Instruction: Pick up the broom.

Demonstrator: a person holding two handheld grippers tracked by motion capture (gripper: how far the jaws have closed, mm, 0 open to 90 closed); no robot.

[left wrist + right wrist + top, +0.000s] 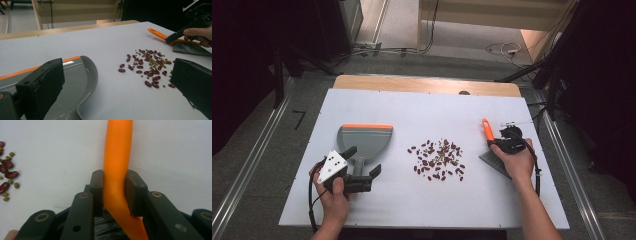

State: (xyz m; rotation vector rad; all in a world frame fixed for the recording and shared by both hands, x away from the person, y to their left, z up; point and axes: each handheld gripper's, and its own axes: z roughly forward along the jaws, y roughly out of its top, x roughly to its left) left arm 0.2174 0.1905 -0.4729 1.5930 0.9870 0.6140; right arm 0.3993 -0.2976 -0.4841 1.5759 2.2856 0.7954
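— Jaws of the right gripper (113,192) are pinching the orange handle (117,157) of the brush (492,150); both pads are pressing its sides, and the dark bristles (107,227) are showing just beneath them.

— And the left gripper (362,162)?

— Its jaws are standing spread wide, gripping nothing, hovering over the stem of the grey dustpan (364,140). In its own view the pan's curved rim (93,75) is lying between the two black jaws.

— Where is the brush sitting on the table (422,107)?

— At about three o'clock from the scattered beans (439,159), handle pointing toward twelve, bristles toward five, lying under the person's right hand (517,162).

— And the dustpan?

— At nine o'clock from the beans, its orange lip (367,126) facing twelve.
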